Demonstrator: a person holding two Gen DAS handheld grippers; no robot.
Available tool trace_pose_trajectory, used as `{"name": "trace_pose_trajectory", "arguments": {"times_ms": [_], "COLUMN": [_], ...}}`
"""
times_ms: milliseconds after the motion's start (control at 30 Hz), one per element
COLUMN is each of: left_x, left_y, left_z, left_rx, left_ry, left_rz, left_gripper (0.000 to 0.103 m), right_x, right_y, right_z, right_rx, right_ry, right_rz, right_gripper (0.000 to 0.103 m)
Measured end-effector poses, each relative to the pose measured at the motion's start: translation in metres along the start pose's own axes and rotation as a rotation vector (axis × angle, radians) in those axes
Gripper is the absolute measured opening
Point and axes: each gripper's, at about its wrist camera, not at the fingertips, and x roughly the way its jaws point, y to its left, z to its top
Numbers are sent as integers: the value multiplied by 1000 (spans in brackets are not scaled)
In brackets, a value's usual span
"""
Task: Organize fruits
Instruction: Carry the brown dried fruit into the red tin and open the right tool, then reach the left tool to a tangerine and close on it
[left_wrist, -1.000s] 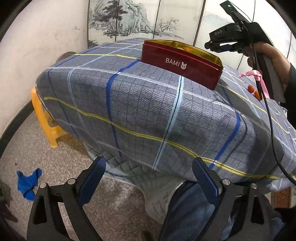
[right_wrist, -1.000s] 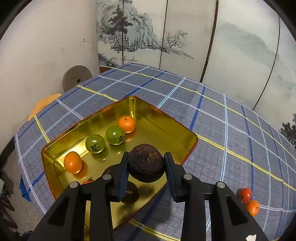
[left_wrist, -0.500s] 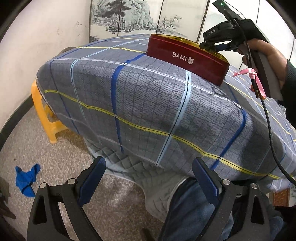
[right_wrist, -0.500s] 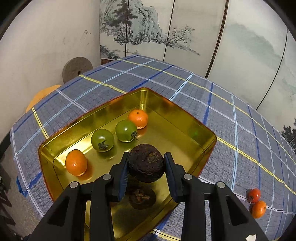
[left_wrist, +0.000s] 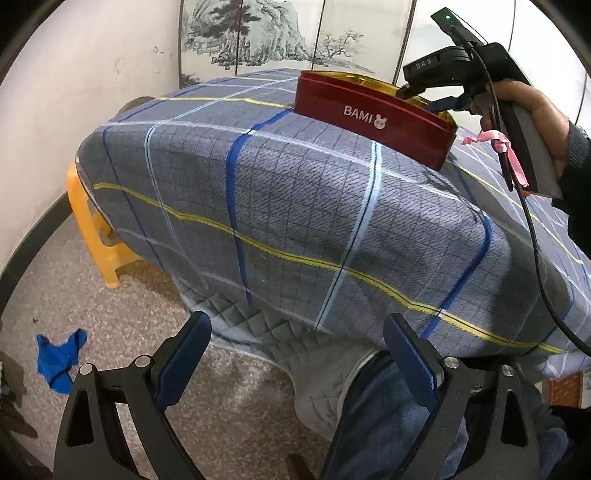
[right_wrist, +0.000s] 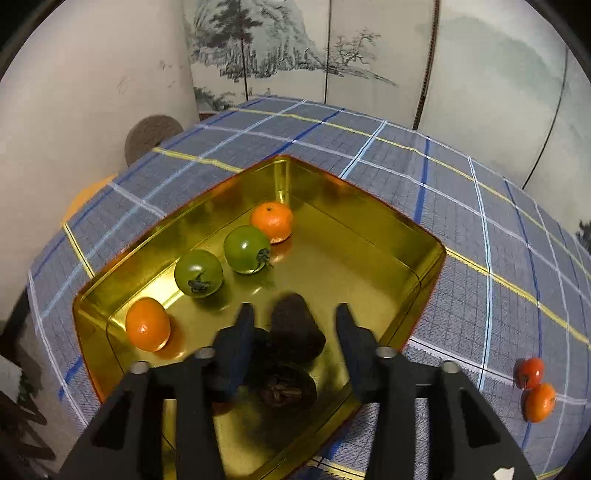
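Note:
A gold-lined tin (right_wrist: 369, 206) with red outside walls (left_wrist: 369, 118) sits on the checked tablecloth. In it lie two green tomatoes (right_wrist: 246, 249) (right_wrist: 198, 273), two oranges (right_wrist: 271, 220) (right_wrist: 147, 324) and a dark fruit (right_wrist: 284, 387). My right gripper (right_wrist: 293, 312) hangs over the tin's near end with its jaws opening. A second dark round fruit (right_wrist: 295, 328), blurred, sits loose between the pads, which do not press on it. My left gripper (left_wrist: 297, 323) stands open and empty below the table's edge, above the floor.
A red tomato (right_wrist: 530, 371) and an orange (right_wrist: 539, 402) lie on the cloth right of the tin. A yellow stool (left_wrist: 92, 236) and a blue rag (left_wrist: 59, 358) are on the floor at left. A person's knee (left_wrist: 384, 413) is under the table edge.
My right gripper sank a little over the tin and its jaws spread. The dark fruit came free of the pads and slipped lower. The left gripper stayed put.

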Motion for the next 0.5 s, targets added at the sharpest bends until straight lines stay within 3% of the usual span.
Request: {"name": "trace_pose_trajectory", "arguments": {"times_ms": [133, 267, 400, 500], "left_x": [-3, -11, -15, -18], "left_y": [-9, -22, -40, -65], "left_z": [4, 14, 30, 46], "left_rx": [32, 78, 114, 156], "left_ry": [-10, -51, -81, -107], "left_rz": [1, -14, -48, -94], "left_gripper": [94, 94, 94, 94], "right_x": [-16, -45, -72, -80], "right_y": [-11, -36, -94, -154], "right_z": [-1, -9, -31, -53], "right_rx": [29, 51, 105, 206], "right_ry": [-49, -148, -245, -260], "right_rz": [40, 69, 1, -41], "right_gripper": [62, 77, 83, 85]}}
